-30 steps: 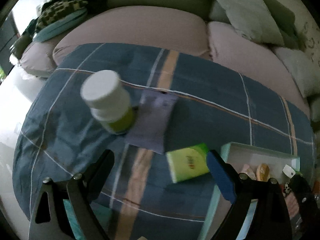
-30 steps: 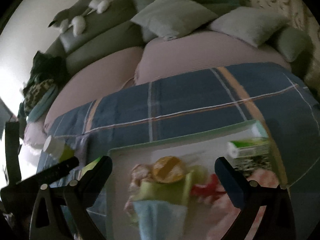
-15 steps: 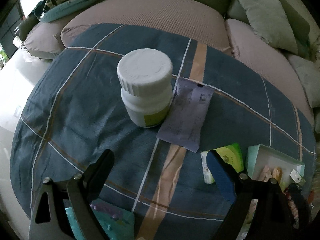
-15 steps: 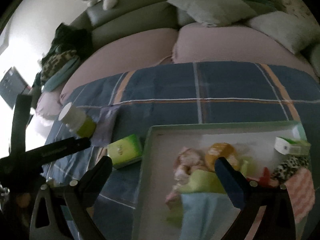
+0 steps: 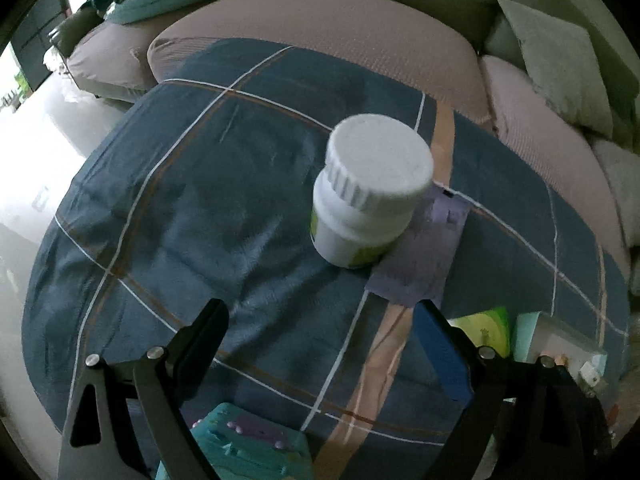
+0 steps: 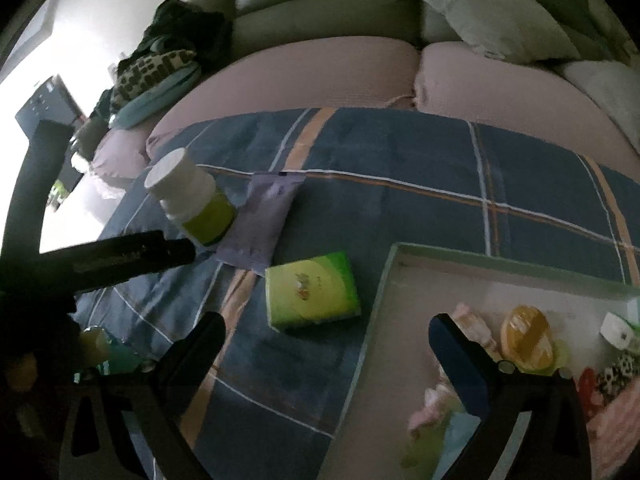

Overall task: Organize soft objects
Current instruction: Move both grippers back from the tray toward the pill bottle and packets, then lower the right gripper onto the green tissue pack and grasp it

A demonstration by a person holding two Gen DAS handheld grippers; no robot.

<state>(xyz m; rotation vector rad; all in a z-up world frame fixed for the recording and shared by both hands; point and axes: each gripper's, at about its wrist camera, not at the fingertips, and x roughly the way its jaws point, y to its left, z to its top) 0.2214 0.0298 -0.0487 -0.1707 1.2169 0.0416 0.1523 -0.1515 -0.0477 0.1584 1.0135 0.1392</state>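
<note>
Left wrist view. The left gripper (image 5: 320, 336) hovers above a blue plaid cloth (image 5: 192, 208), its two fingers spread wide with nothing between them. At 1 o'clock from the gripper stands a white screw-cap bottle (image 5: 370, 196) with a yellow-green label, upright, its base overlapping the near edge of a flat lavender packet (image 5: 424, 256) that lies on the cloth. At 3 o'clock, just beyond the blue-padded finger (image 5: 440, 356), a green tissue pack (image 5: 486, 330) lies beside the pale rim of a shallow tray (image 5: 528, 332). At 6 o'clock, below the fingers, a teal object with small purple studs (image 5: 248, 448) sits at the cloth's near edge; what it is cannot be told. A pinkish sofa seat (image 5: 328, 28) and a grey-green cushion (image 5: 560, 64) fill the 12 to 2 o'clock field.

Right wrist view. The right gripper (image 6: 324, 340) likewise has its fingers held far apart and empty, hovering over the cloth and the tray's left rim (image 6: 372, 320). The green tissue pack (image 6: 312, 290) lies at 12 o'clock, close ahead and between the finger lines, just left of the tray and apart from it. The lavender packet (image 6: 264, 220) lies at 11 o'clock, with the bottle (image 6: 192, 200) touching its left edge. The tray at 3 o'clock holds assorted small soft items, among them an orange round piece (image 6: 526, 336), a white roll (image 6: 618, 330) and a pink item (image 6: 468, 320). The left gripper's dark body (image 6: 120, 256) crosses at 9 o'clock.
</note>
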